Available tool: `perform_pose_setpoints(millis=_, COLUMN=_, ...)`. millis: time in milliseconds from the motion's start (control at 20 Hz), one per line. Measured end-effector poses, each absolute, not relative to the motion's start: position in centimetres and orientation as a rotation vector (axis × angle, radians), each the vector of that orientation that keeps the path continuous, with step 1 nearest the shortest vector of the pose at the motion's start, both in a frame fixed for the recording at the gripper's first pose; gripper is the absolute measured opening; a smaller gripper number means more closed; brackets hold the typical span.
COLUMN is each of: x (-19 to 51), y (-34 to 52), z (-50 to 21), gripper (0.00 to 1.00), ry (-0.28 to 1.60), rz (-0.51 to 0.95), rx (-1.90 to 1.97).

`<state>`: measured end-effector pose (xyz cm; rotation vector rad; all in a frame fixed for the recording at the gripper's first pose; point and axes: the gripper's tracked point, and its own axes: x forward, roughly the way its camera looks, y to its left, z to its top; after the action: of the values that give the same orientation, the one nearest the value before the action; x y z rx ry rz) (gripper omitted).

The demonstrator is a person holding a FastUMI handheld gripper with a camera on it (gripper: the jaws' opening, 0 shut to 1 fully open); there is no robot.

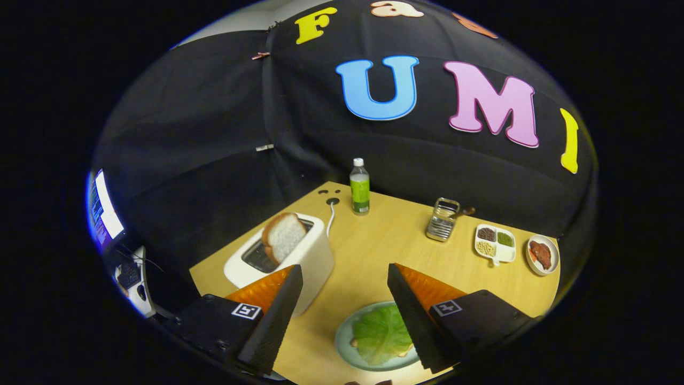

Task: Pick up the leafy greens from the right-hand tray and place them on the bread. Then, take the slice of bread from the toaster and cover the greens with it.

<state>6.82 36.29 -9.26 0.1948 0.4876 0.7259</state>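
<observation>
Two fingers [344,278] stood spread wide, gripping nothing, above the tabletop [385,240]. Between them lay the leafy greens [380,332] on a plate [344,345], apparently over bread [402,351] barely peeking out. Ahead, by the left finger, a bread slice [283,235] stood in the toaster [315,256].

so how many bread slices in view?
2. One bread slice stands in the toaster, beyond the open tool. A second slice lies on the plate between the fingers, mostly hidden under the greens.
</observation>
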Motion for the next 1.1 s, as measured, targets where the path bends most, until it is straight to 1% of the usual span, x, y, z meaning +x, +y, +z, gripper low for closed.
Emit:
perform_pose_setpoints(millis=200, x=6.5, y=41.8, z=-6.2, gripper=0.99, ry=0.463, rz=0.780, rx=0.185)
perform_pose_setpoints(millis=400, x=6.9, y=46.2, z=-5.8, gripper=0.99, ry=0.487, rz=0.767, rx=0.184)
perform_pose_setpoints(millis=550, x=8.3, y=48.5, z=-7.2, gripper=0.99, ry=0.513, rz=0.723, rx=0.132)
perform_pose_setpoints(millis=800, x=9.8, y=50.9, z=-11.5, gripper=0.99, ry=0.594, rz=0.653, rx=0.055)
perform_pose_setpoints(millis=900, x=10.2, y=51.2, z=-12.6, gripper=0.87, ry=0.614, rz=0.629, rx=0.040)
perform_pose_setpoints(millis=950, x=10.3, y=51.2, z=-13.0, gripper=0.76, ry=0.629, rz=0.615, rx=0.052)
perform_pose_setpoints(millis=1000, x=10.5, y=51.2, z=-13.2, gripper=0.70, ry=0.641, rz=0.602, rx=0.069)
perform_pose_setpoints(millis=1100, x=10.8, y=51.0, z=-13.4, gripper=0.49, ry=0.667, rz=0.575, rx=0.110)
